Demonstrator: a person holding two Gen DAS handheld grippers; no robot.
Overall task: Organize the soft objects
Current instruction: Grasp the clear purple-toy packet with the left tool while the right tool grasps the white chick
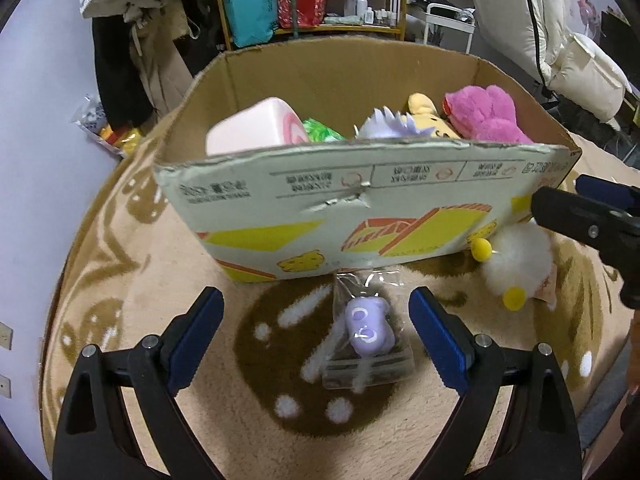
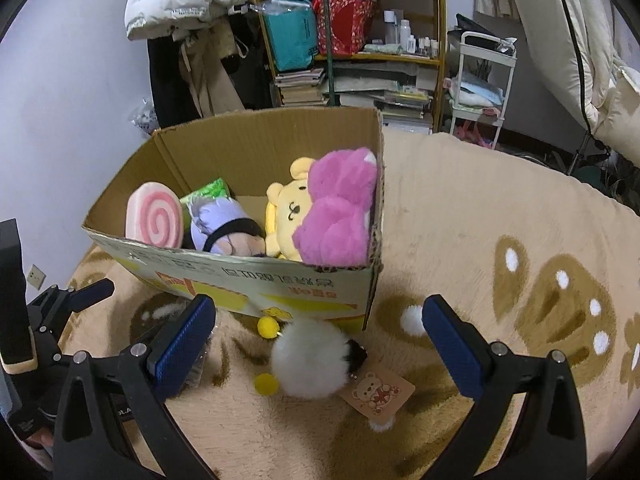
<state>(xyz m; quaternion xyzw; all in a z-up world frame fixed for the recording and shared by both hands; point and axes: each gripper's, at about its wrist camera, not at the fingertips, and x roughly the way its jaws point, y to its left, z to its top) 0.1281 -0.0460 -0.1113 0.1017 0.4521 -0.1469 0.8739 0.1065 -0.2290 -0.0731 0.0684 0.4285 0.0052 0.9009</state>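
While four plush toys fill the cardboard box (image 1: 400, 204), we hold both grippers' fingers wide: left gripper (image 1: 316, 332) straddling the bagged purple toy (image 1: 368, 330), right gripper (image 2: 320, 340) over the white pompom plush (image 2: 308, 356); next, close and lift.

A: Where does the left wrist view look from?

B: Low over the rug (image 1: 168, 248), facing the box (image 1: 360, 200) front-on and near, between its own fingers (image 1: 196, 332).

A: And the right?

B: Further right, a little higher, looking down into the box (image 2: 280, 292) past its right corner.

A: What do they share?

B: The box, the shelf (image 1: 312, 0) (image 2: 348, 20) behind, and the white plush (image 1: 516, 264) (image 2: 312, 356).
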